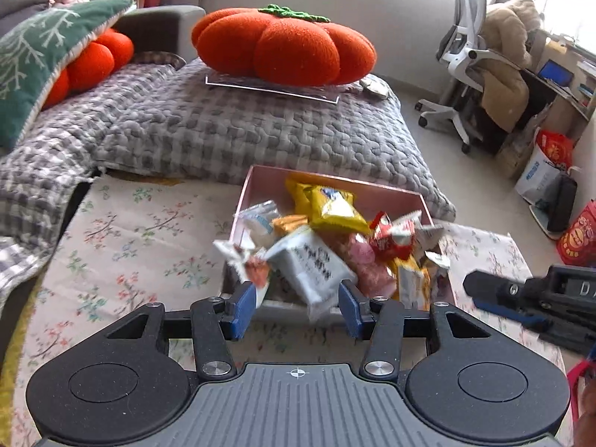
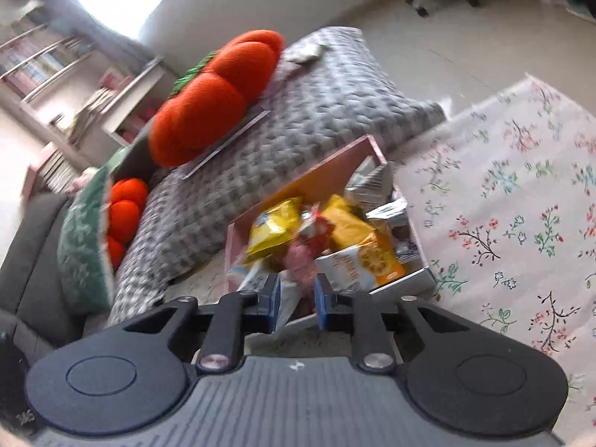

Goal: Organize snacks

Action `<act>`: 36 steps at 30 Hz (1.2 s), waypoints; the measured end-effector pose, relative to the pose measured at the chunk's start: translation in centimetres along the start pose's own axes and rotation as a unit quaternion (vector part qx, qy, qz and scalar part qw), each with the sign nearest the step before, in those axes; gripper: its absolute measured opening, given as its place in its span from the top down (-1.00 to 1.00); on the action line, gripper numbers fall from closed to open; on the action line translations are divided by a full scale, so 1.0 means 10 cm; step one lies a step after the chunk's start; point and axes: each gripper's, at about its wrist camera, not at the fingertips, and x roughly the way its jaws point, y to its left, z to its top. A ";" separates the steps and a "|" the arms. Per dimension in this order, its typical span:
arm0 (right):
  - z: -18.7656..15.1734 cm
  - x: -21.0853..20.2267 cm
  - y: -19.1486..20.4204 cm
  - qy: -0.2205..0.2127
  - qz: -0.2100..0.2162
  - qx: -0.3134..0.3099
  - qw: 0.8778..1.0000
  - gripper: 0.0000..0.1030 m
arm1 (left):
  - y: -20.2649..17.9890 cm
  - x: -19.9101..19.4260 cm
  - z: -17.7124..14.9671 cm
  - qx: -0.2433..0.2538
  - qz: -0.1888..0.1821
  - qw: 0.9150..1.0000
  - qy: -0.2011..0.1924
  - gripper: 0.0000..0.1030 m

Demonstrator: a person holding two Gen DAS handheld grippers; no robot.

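Note:
A pink open box [image 1: 257,178] [image 2: 335,160] heaped with snack packets stands on the floral cloth. In it lie a yellow packet [image 1: 331,206] [image 2: 273,229], a red one [image 1: 387,238] and an orange-and-white one [image 2: 365,264]. A white packet [image 1: 309,264] hangs over the box's near wall. My left gripper [image 1: 297,309] hovers just in front of that wall, open, with the white packet's end in the gap but not pinched. My right gripper [image 2: 297,303] [image 1: 473,285] is off the box's near right corner. Its blue pads are drawn close together and hold nothing.
The floral cloth [image 1: 141,231] spreads left and right of the box. Behind it lies a grey checked quilt [image 1: 223,123] bearing an orange pumpkin cushion [image 1: 287,48]; a green cushion [image 1: 33,59] is far left. An office chair [image 1: 462,56] and bags [image 1: 540,171] stand at the right.

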 end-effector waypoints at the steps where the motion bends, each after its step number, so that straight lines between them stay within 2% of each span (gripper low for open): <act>1: -0.03 -0.05 0.05 -0.001 -0.001 -0.019 1.000 0.64 | -0.01 -0.06 -0.04 0.005 0.001 1.000 -0.001 0.08; 7: -0.34 -0.33 0.30 -0.021 -0.058 -0.146 0.987 0.56 | -0.01 -0.37 -0.34 0.002 0.002 1.000 -0.010 0.07; 11: -0.56 -0.54 0.29 -0.034 -0.063 -0.180 0.981 0.55 | 0.03 -0.55 -0.52 -0.010 0.000 1.000 -0.015 0.07; 15: -0.81 -0.66 0.26 -0.034 -0.079 -0.210 0.974 0.53 | -0.01 -0.72 -0.80 0.020 0.022 0.999 -0.029 0.07; 18: -0.99 -0.69 0.25 -0.033 -0.095 -0.237 0.966 0.48 | -0.03 -0.77 -0.99 0.037 0.028 0.999 -0.026 0.07; 20: -1.09 -0.69 0.24 -0.028 -0.099 -0.245 0.964 0.34 | -0.04 -0.80 -1.06 0.044 0.028 0.998 -0.026 0.04; 21: -1.12 -0.69 0.23 -0.023 -0.102 -0.247 0.963 0.17 | -0.04 -0.81 -1.08 0.048 0.031 0.998 -0.029 -0.07; 22: -1.14 -0.67 0.24 -0.022 -0.103 -0.249 0.963 -0.09 | -0.04 -0.82 -1.10 0.053 0.037 0.997 -0.034 -0.13; 24: -1.16 -0.65 0.26 -0.025 -0.104 -0.255 0.961 -0.42 | -0.05 -0.82 -1.10 0.064 0.050 0.996 -0.043 -0.29; 28: -1.19 -0.61 0.30 -0.033 -0.103 -0.269 0.957 -0.53 | -0.01 -0.82 -1.09 0.068 0.066 0.994 -0.054 -0.41; 33: -1.20 -0.53 0.25 -0.030 -0.114 -0.265 0.957 -0.61 | 0.05 -0.76 -1.07 0.064 0.058 0.995 -0.047 -0.49; 36: -1.19 -0.51 0.23 -0.030 -0.115 -0.260 0.958 -0.73 | 0.05 -0.73 -1.07 0.058 0.054 0.996 -0.041 -0.50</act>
